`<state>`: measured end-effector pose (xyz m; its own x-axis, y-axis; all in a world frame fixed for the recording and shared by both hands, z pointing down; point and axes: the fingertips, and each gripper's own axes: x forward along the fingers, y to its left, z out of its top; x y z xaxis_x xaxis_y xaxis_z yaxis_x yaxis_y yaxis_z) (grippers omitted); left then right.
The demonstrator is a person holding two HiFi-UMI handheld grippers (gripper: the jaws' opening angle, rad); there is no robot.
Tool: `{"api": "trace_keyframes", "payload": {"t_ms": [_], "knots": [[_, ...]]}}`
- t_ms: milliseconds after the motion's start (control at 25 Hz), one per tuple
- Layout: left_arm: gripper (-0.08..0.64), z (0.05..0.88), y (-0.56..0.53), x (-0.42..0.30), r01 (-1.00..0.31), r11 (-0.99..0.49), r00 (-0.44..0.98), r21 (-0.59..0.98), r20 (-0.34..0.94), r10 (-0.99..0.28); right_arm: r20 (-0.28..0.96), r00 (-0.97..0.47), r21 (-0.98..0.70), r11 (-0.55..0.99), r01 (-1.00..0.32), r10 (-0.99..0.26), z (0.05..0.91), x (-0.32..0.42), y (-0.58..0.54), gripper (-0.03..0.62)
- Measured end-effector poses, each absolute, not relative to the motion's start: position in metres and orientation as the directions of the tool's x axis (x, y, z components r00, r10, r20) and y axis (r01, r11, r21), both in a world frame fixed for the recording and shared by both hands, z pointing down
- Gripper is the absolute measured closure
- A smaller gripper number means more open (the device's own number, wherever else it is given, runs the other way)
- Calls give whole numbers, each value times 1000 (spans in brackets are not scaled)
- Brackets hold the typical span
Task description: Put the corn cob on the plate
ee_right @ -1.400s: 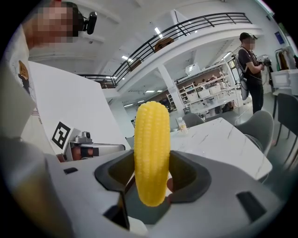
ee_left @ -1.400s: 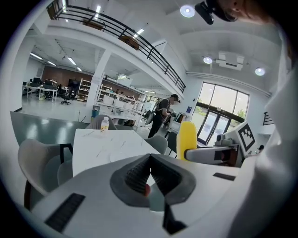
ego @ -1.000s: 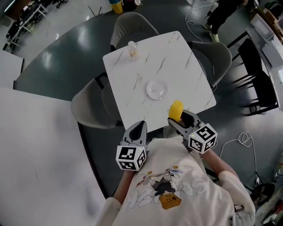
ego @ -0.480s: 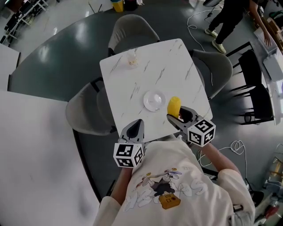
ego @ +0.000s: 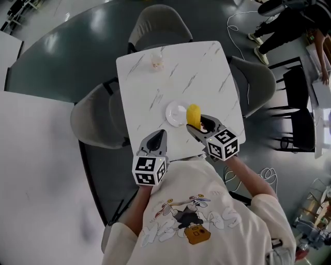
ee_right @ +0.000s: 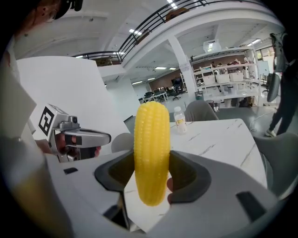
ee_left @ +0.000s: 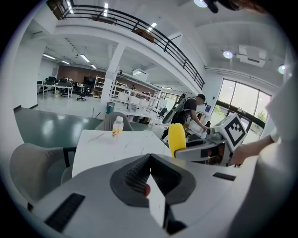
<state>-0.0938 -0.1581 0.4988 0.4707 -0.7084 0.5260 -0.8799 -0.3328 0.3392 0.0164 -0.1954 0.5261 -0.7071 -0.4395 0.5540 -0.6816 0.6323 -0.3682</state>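
A yellow corn cob (ego: 193, 115) stands upright between the jaws of my right gripper (ego: 198, 126), which is shut on it, just right of a small white plate (ego: 175, 113) on the marble table (ego: 181, 72). In the right gripper view the corn cob (ee_right: 151, 151) fills the middle, clamped at its lower half. My left gripper (ego: 157, 141) is shut with nothing in it, at the table's near edge, left of the plate. The left gripper view shows the corn cob (ee_left: 176, 139) held by the right gripper (ee_left: 192, 151) to its right.
A small bottle (ego: 155, 62) stands at the table's far left part. Grey chairs (ego: 155, 23) surround the table at the far side, left (ego: 95, 121) and right (ego: 258, 83). A person (ego: 295, 15) stands at the upper right, near black chairs (ego: 297, 103) and floor cables.
My right gripper has carried the corn cob leftward and further in over the table, so it now stands right beside the plate. The left gripper stays shut at the near edge.
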Motion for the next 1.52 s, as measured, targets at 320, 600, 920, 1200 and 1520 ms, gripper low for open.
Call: {"api": "trace_keyframes", "payload": {"t_ms": [320, 600, 920, 1200, 1520], "knots": [[554, 533, -166, -99, -907, -260, 413, 332, 574, -707, 631, -689, -327, 683, -653, -357, 568, 2, -200, 370], [554, 571, -174, -106, -925, -210, 369, 317, 617, -695, 672, -672, -326, 690, -646, -312, 599, -10, -200, 370], [554, 599, -199, -103, -921, -200, 373, 335, 608, -701, 719, -627, -282, 699, -657, -300, 631, -16, -209, 370], [554, 633, -207, -86, -918, -305, 395, 252, 636, -663, 778, -565, -232, 710, -665, -274, 668, -15, -215, 370], [554, 676, -204, -80, -935, -289, 350, 206, 672, -653, 827, -506, -193, 721, -665, -246, 703, -10, -221, 370]]}}
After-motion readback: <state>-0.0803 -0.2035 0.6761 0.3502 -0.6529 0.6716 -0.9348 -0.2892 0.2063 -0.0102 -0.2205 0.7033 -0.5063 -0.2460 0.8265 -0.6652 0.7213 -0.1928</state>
